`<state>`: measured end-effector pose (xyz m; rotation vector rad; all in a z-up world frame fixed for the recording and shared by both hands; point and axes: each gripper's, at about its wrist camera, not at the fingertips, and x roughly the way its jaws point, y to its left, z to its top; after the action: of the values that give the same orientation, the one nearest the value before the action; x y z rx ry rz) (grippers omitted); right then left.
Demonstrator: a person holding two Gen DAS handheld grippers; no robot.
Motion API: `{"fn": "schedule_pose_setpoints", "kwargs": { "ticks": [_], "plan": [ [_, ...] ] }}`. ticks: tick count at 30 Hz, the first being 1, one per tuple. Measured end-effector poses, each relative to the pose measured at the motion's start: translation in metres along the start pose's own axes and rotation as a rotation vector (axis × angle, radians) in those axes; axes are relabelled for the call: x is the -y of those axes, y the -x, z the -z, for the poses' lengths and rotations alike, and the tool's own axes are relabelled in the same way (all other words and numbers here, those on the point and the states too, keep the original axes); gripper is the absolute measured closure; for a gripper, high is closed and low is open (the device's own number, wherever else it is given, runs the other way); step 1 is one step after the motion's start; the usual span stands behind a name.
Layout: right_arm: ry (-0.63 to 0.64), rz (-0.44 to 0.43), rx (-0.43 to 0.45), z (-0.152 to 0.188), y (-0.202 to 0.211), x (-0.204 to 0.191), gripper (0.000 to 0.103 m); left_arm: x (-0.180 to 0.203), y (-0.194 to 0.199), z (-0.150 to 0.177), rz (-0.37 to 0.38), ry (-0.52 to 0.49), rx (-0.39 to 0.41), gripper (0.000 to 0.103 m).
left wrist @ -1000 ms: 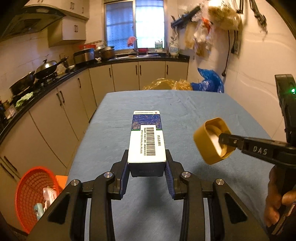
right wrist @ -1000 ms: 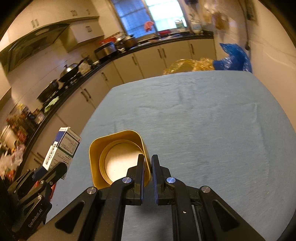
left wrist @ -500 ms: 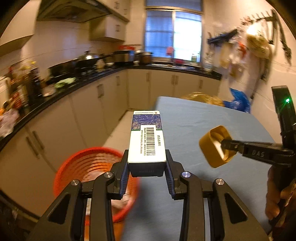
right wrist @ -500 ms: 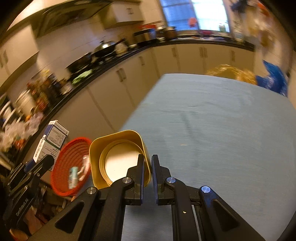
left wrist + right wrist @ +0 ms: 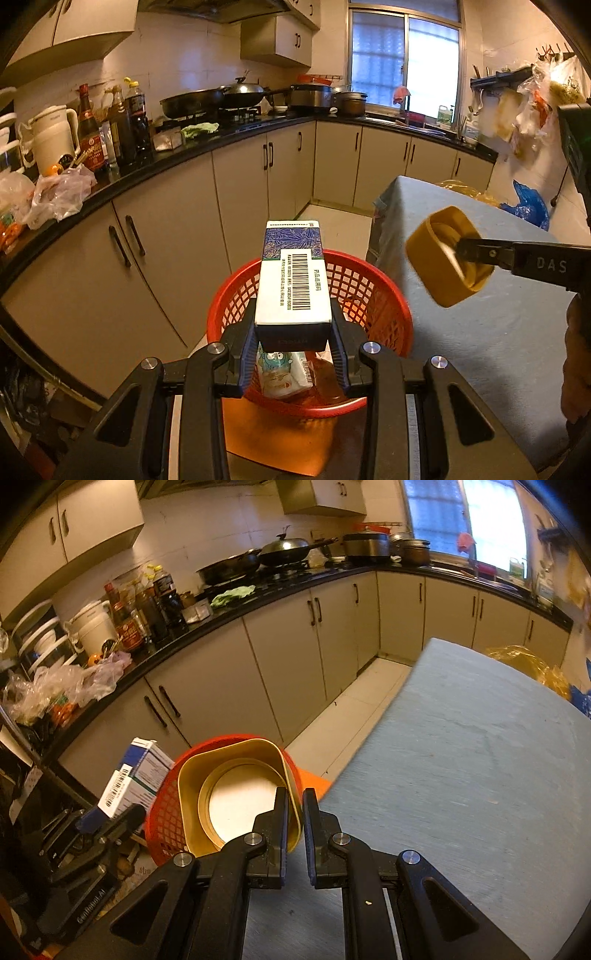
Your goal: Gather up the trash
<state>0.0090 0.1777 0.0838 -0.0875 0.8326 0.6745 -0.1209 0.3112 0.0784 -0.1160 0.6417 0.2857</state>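
My left gripper [image 5: 293,334] is shut on a white and blue carton [image 5: 293,280] with a barcode on top, and holds it over the red mesh basket [image 5: 373,295] on the floor. Wrappers [image 5: 282,373] lie inside the basket. My right gripper [image 5: 294,805] is shut on the wall of a yellow lid [image 5: 236,797], pinched between its fingers, at the table's left edge just over the basket [image 5: 166,819]. From the left wrist view the lid [image 5: 445,258] hangs to the right of the carton. The carton [image 5: 136,779] also shows at the left in the right wrist view.
A table with a blue cloth [image 5: 480,760] fills the right side. Kitchen cabinets [image 5: 177,236] and a black counter with bottles [image 5: 125,118], a kettle and plastic bags [image 5: 55,195] run along the left. A tiled floor strip [image 5: 354,716] lies between them.
Both grippers have swung left off the table, each still gripping its item. The red basket has come from the lower left to right under the carton and the lid.
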Motion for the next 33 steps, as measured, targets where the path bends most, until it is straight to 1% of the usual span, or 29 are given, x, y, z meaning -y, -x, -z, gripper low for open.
{"fn": "schedule_pose_setpoints", "kwargs": {
  "ticks": [3,8,18,21,25,26,28,30,32,33],
  "plan": [
    [0.004,0.005,-0.018,0.0,-0.012,-0.006,0.095,0.001,-0.008,0.001,-0.002,-0.001,-0.006,0.07],
    [-0.001,0.018,-0.039,-0.003,-0.025,-0.002,0.095,0.0,-0.023,0.001,0.008,0.002,-0.027,0.07],
    [0.01,0.026,-0.064,-0.006,-0.042,-0.008,0.095,-0.005,-0.041,0.002,0.011,0.018,-0.051,0.07],
    [0.018,0.016,-0.088,-0.007,-0.05,-0.011,0.092,-0.004,-0.046,0.002,0.009,0.011,-0.059,0.07],
    [0.015,0.003,-0.086,-0.007,-0.051,-0.012,0.09,-0.004,-0.05,0.002,0.002,0.013,-0.061,0.069],
    [0.008,0.002,-0.084,-0.008,-0.049,-0.011,0.09,-0.004,-0.05,0.002,0.004,0.016,-0.061,0.068],
    [-0.001,-0.007,-0.077,-0.007,-0.044,-0.009,0.09,-0.004,-0.047,0.002,0.001,0.023,-0.05,0.054],
    [-0.005,-0.002,-0.064,-0.007,-0.038,-0.008,0.089,-0.004,-0.04,0.002,-0.003,0.029,-0.024,0.05],
    [-0.015,0.013,-0.041,-0.006,-0.026,-0.003,0.08,-0.005,-0.028,0.002,-0.022,0.047,0.023,0.048],
    [-0.017,0.03,-0.021,-0.005,-0.019,-0.001,0.068,-0.006,-0.021,0.002,-0.044,0.058,0.053,0.041]
  ]
}}
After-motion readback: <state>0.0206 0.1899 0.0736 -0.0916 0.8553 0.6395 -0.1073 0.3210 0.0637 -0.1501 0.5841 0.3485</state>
